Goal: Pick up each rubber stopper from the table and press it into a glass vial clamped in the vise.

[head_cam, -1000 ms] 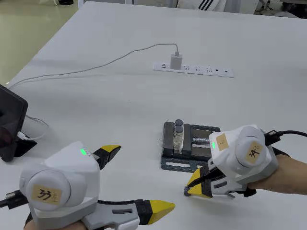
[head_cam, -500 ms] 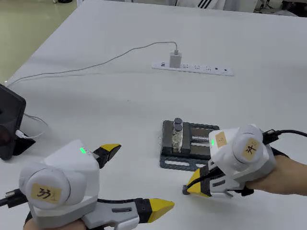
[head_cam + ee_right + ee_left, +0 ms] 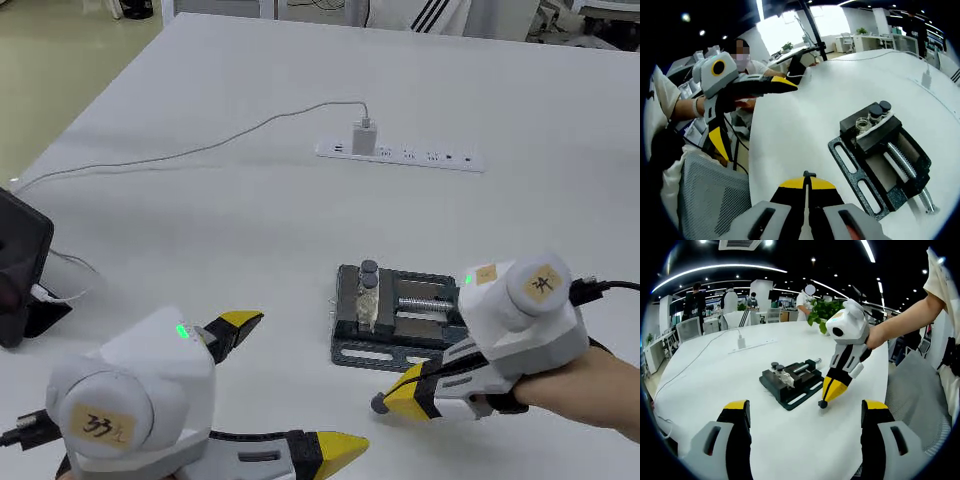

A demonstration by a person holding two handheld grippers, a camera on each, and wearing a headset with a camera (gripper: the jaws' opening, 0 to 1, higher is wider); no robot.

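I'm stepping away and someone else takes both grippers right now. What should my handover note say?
Left gripper: open, holding nothing, low over the table, left of the vise in the head view.
Right gripper: shut on a dark rubber stopper, low over the table in front of the vise.
Vise: three glass vials clamped in a row.
Done: two stoppered vials.
Left: one open vial. Carry the held stopper over it and press it in.
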